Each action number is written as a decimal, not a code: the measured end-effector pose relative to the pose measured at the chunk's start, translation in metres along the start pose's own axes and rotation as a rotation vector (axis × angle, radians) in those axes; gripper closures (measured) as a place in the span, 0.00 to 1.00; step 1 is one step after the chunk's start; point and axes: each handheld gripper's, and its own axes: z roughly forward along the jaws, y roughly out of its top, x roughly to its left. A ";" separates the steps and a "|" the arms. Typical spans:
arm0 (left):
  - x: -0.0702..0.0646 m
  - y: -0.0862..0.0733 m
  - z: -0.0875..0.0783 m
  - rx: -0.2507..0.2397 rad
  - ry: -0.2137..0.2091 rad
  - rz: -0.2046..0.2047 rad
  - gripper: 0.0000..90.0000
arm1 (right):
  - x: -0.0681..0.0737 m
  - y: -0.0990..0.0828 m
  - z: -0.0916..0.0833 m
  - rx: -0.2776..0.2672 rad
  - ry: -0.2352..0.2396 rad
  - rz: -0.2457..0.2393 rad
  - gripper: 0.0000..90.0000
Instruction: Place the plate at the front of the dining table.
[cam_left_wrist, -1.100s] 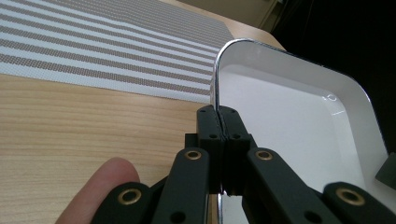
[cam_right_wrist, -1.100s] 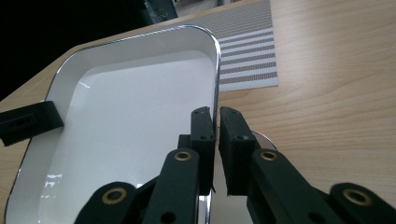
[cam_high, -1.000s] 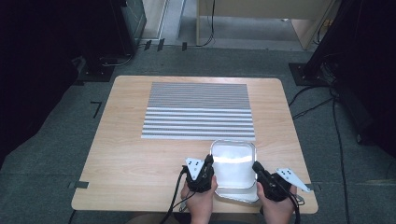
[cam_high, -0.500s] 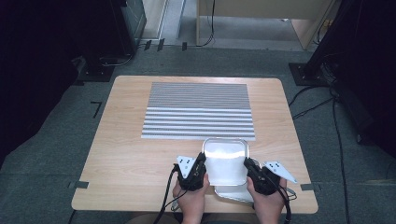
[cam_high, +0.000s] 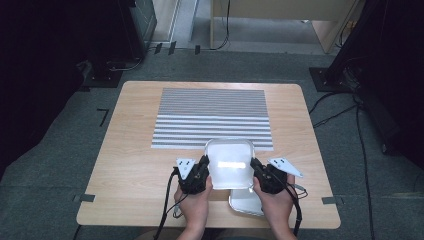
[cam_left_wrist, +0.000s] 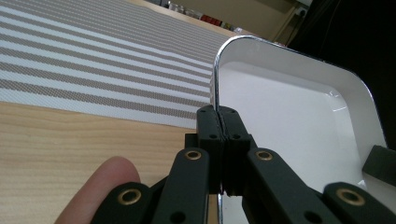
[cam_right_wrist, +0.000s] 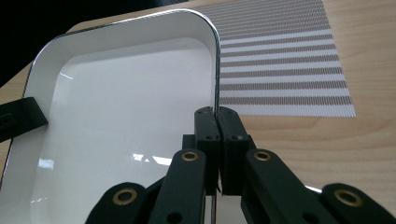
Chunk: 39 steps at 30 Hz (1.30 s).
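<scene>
Gripping a white tray (cam_high: 229, 162) by opposite rims, my left gripper (cam_high: 202, 167) and right gripper (cam_high: 256, 167) clamp it above the wooden table (cam_high: 130, 165).

We note matte black jaw links with brass-ringed pivots on left gripper (cam_left_wrist: 219, 114) and right gripper (cam_right_wrist: 217, 114); each carries a grey triangular top plate and trails a black cable

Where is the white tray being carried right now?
In the high view the white tray is at the table's near edge, held between the left gripper and right gripper, overlapping the striped mat and above a second tray.
</scene>
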 end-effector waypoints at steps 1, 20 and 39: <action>0.003 0.006 0.002 -0.004 0.002 -0.003 1.00 | 0.004 0.006 0.004 0.002 0.002 -0.012 0.99; 0.037 0.048 0.038 -0.007 0.029 -0.013 1.00 | 0.028 0.048 0.056 0.014 0.006 -0.041 1.00; 0.055 0.073 0.077 0.029 0.075 0.001 1.00 | 0.027 0.072 0.105 0.065 0.022 -0.018 1.00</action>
